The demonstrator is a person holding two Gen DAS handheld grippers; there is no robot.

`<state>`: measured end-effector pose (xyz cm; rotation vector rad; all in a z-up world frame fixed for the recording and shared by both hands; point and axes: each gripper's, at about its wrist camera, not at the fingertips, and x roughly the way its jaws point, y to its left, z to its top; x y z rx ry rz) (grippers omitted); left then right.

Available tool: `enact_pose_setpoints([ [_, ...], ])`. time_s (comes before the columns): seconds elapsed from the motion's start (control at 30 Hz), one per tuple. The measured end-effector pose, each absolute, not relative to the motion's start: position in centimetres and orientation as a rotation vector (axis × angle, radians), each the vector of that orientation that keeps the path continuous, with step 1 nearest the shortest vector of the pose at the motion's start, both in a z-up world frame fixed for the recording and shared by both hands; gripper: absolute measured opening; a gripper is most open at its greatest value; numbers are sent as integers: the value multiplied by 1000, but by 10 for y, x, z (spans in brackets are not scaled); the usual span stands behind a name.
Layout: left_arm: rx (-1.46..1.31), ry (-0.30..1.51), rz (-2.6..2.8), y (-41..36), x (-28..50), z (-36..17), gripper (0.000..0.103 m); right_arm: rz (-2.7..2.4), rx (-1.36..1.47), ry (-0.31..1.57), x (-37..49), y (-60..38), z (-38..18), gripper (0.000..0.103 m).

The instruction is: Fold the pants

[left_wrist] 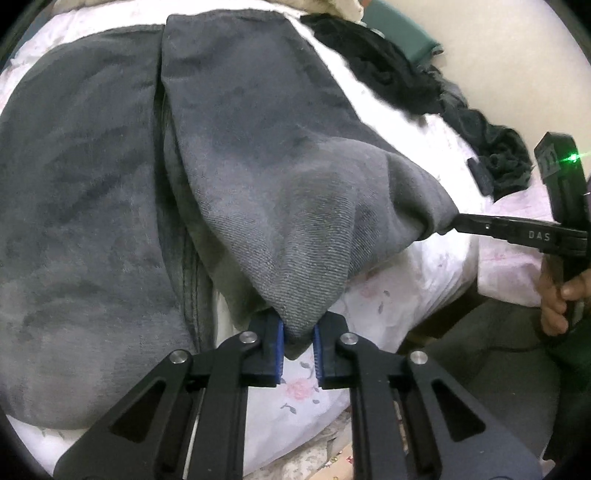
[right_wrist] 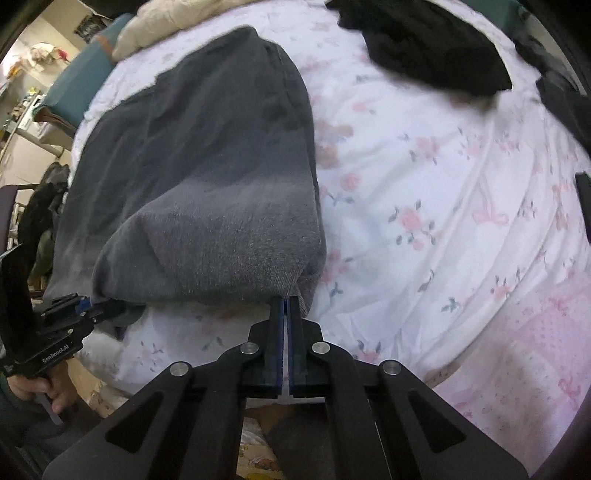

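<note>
Figure: both grippers set on the near end of the pants, ready for a lengthwise fold.

I hold the dark grey, soft brushed-fabric pants (left_wrist: 258,155) at two corners of the end that lies along the near edge of the bed covered in a white sheet printed with pink flowers (right_wrist: 424,221). The rest of the garment lies flat on the sheet, running away toward the far edge, where a cream blanket (right_wrist: 159,26) is bunched.

My left gripper (left_wrist: 298,347) has its blue-padded jaws drawn in on a peaked fold of cloth; a small gap is left between the pads, filled by the fabric. My right gripper (right_wrist: 287,339) is pressed nearly fully together, pinching the other corner of the same end, which reaches only the very tips. In the left wrist view it appears from the side, its tip buried in the cloth.

I judge the two grips are spaced across the width so that the end comes up evenly and can be carried over the far half without twisting. The cloth already tents at each pinch, so the hold appears firm.

A heap of black clothing (right_wrist: 424,48) lies toward the far right corner of the bed, well apart from the pants, so it should not obstruct the fold.
</note>
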<state>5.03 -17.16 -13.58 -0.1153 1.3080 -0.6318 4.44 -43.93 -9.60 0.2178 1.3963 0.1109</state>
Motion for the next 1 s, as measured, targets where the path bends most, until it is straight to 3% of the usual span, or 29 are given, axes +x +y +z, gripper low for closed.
enact_pose_setpoints([
  [0.13,-84,1322,-621,-176,50,-143,10,74,167,1492,52,-427,-115,10],
  [0.23,-80,1316,-621,-178,50,-143,10,93,214,1501,53,-427,-118,42],
  [0.27,-85,1315,-620,-178,50,-144,10,89,214,1492,54,-427,-117,58],
  [0.3,-91,1316,-619,-177,50,-144,10,80,203,1475,55,-426,-116,58],
  [0.57,-112,1323,-615,-171,49,-145,10,109,115,1544,65,-408,-150,55],
  [0.63,-117,1322,-622,-169,50,-142,10,123,93,1534,71,-404,-155,37],
  [0.67,-113,1318,-624,-169,50,-141,10,155,87,1524,72,-402,-155,14],
  [0.7,-97,1313,-621,-169,49,-140,10,165,72,1531,72,-399,-155,5],
  [1.0,-28,1306,-652,-169,43,-132,8,122,54,1454,57,-417,-80,3],
])
